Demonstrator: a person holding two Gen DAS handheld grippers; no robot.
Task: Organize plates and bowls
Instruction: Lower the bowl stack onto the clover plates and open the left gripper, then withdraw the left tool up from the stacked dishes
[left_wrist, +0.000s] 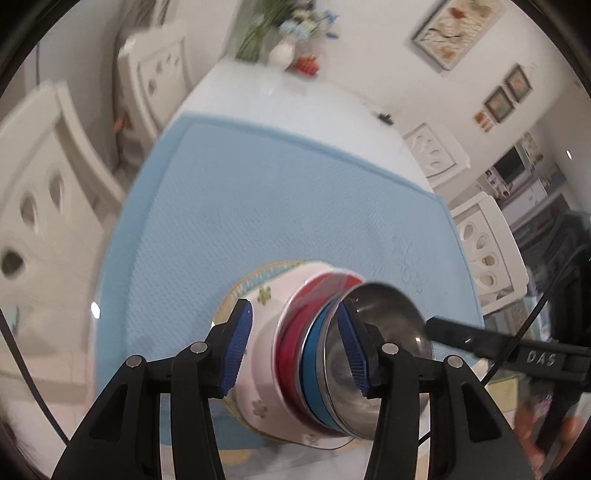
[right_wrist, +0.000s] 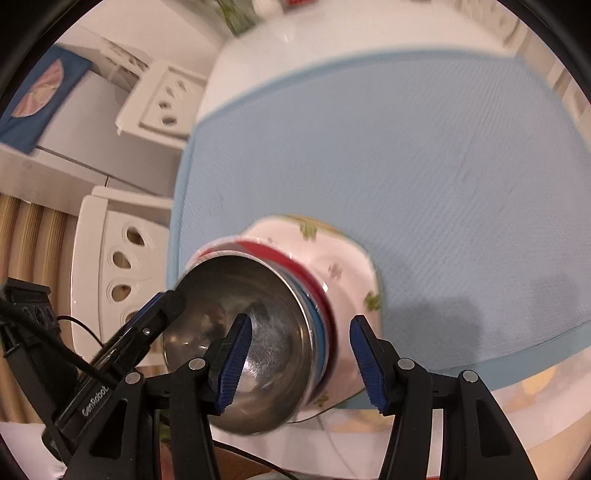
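flowers (left_wrist: 295, 26): upper middle of frame, smeared by blur, kind unreadable | hand (left_wrist: 535, 435): lower right corner, blurred, cut by edge | plate (left_wrist: 258, 280): mostly hidden under stacked bowls | left claw (right_wrist: 147, 321): tips hidden behind steel bowl (right_wrist: 251, 332) rim

My left gripper (left_wrist: 295, 347) and right gripper (right_wrist: 301, 363) share black frames, ribbed blue pads (left_wrist: 236, 350), and silver screws (right_wrist: 404, 364); thin black cables trail lower left.

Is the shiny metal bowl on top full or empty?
Empty. The metal bowl sits topmost in the stack on the blue mat, and its bare shiny inside shows only reflections.
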